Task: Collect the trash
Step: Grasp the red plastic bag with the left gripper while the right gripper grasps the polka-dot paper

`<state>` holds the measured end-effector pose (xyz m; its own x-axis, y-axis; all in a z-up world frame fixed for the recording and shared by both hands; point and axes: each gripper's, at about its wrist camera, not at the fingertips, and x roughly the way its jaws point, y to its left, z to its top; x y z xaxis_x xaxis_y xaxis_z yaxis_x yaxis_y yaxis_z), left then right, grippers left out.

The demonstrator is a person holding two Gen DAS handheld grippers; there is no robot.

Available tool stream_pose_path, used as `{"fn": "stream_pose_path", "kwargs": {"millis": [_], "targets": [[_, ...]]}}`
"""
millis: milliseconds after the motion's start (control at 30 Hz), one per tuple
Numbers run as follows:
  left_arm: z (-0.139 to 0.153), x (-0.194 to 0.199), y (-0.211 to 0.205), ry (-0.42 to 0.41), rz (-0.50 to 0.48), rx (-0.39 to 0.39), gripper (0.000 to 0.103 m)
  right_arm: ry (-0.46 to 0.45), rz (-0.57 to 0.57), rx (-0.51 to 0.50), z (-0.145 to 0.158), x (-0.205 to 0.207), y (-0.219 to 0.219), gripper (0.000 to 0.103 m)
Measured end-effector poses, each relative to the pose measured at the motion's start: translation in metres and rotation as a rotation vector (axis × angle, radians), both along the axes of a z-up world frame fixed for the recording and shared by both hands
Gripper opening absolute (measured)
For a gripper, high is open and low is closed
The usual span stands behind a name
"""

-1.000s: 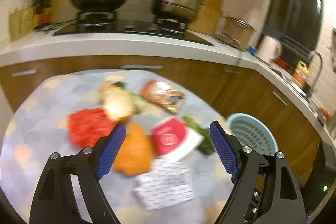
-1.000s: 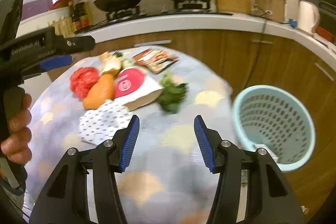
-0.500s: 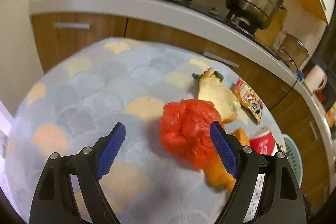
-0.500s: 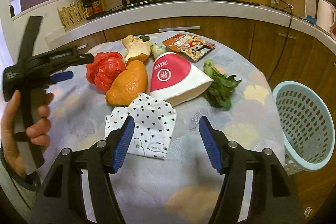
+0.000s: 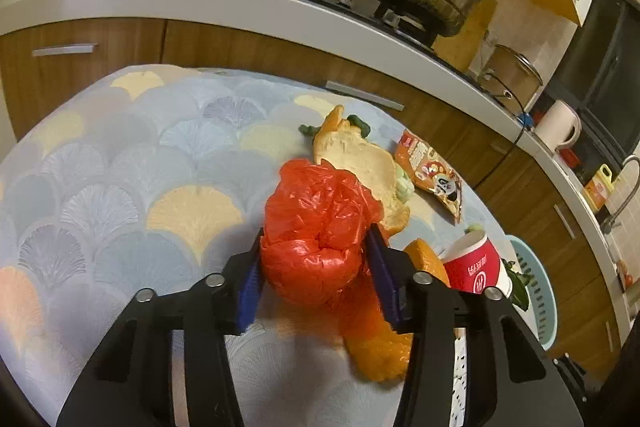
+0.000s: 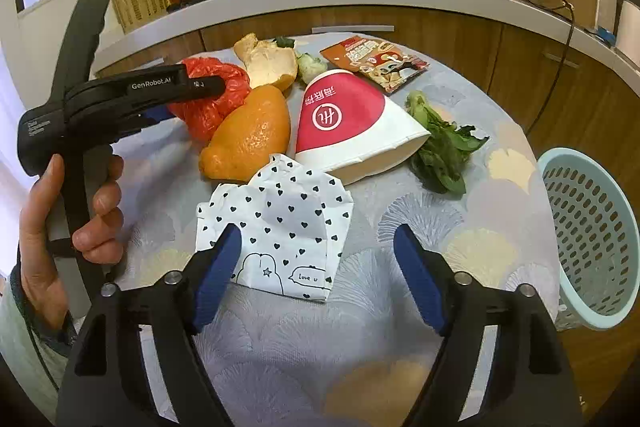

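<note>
The red bag (image 5: pixel 320 227) hides much of the orange peel (image 5: pixel 376 347).

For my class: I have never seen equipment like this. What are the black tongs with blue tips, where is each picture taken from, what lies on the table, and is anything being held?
There is no robot here. A person holds a hand-squeezed tool in each hand, and each carries a camera looking along its two blue fingers.

The left tool has just been closing; its pads now press a crumpled red plastic bag. In the right camera's picture you see the left hand gripping that tool's handle.

The right tool has just been opening and holds nothing; it hovers by a heart-print paper wrapper.

Also on the table: orange peel, a red and white paper cup on its side, leafy greens and a snack packet. A pale blue basket stands beside the table.
</note>
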<state>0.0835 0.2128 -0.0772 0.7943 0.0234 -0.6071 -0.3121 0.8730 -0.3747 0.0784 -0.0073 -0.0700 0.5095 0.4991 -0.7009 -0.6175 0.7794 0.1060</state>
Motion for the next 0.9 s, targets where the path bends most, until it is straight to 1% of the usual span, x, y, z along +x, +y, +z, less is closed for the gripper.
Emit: {"fn": "stream_pose_path", "kwargs": {"millis": [33, 67, 167, 233, 300, 333, 367, 400, 500, 533, 567, 600, 633, 667, 733, 767, 900], "targets": [[0.000, -0.002, 0.001, -0.008, -0.003, -0.010, 0.042, 0.014, -0.001, -0.003, -0.001, 0.002, 0.001, 0.081], [0.000, -0.003, 0.001, -0.016, -0.004, -0.021, 0.041, 0.028, -0.003, -0.006, -0.002, 0.004, 0.003, 0.082], [0.000, -0.009, 0.003, -0.042, -0.004, -0.041, 0.040, 0.075, -0.004, -0.002, -0.005, 0.013, 0.005, 0.082], [0.002, -0.013, 0.001, -0.056, -0.004, -0.035, 0.040, 0.096, -0.018, -0.035, -0.010, 0.020, 0.010, 0.082], [0.006, -0.016, -0.002, -0.063, 0.004, -0.007, 0.040, 0.076, -0.015, -0.071, -0.011, 0.019, 0.017, 0.086], [0.008, -0.018, -0.004, -0.067, 0.009, 0.004, 0.040, 0.056, -0.009, -0.110, -0.013, 0.016, 0.024, 0.088], [0.010, -0.020, -0.005, -0.074, 0.016, 0.016, 0.040, 0.040, -0.007, -0.139, -0.014, 0.014, 0.028, 0.089], [0.011, -0.020, -0.004, -0.079, 0.018, 0.017, 0.040, 0.026, -0.007, -0.160, -0.015, 0.011, 0.033, 0.089], [0.014, -0.025, -0.002, -0.099, 0.022, 0.000, 0.040, 0.037, 0.003, -0.151, -0.016, 0.012, 0.036, 0.085], [0.014, -0.026, -0.001, -0.102, 0.021, -0.004, 0.040, 0.036, 0.015, -0.145, -0.016, 0.011, 0.036, 0.076], [0.015, -0.026, -0.001, -0.106, 0.022, -0.005, 0.040, 0.031, 0.027, -0.140, -0.015, 0.010, 0.037, 0.061], [0.015, -0.026, 0.000, -0.108, 0.023, -0.003, 0.040, 0.016, 0.040, -0.135, -0.013, 0.006, 0.038, 0.057], [0.016, -0.027, -0.001, -0.113, 0.021, 0.000, 0.040, -0.014, 0.029, -0.150, -0.012, 0.003, 0.039, 0.049], [0.017, -0.028, -0.001, -0.116, 0.019, 0.001, 0.040, -0.030, 0.022, -0.155, -0.011, 0.002, 0.039, 0.032], [0.018, -0.028, -0.003, -0.120, 0.016, 0.005, 0.040, -0.048, 0.022, -0.139, -0.009, -0.001, 0.036, 0.017], [0.018, -0.028, -0.003, -0.121, 0.016, 0.009, 0.040, -0.064, 0.023, -0.117, -0.006, -0.004, 0.033, 0.012], [0.022, -0.030, -0.008, -0.137, 0.016, 0.033, 0.040, -0.106, 0.026, -0.039, 0.006, -0.014, 0.019, 0.006]]}}
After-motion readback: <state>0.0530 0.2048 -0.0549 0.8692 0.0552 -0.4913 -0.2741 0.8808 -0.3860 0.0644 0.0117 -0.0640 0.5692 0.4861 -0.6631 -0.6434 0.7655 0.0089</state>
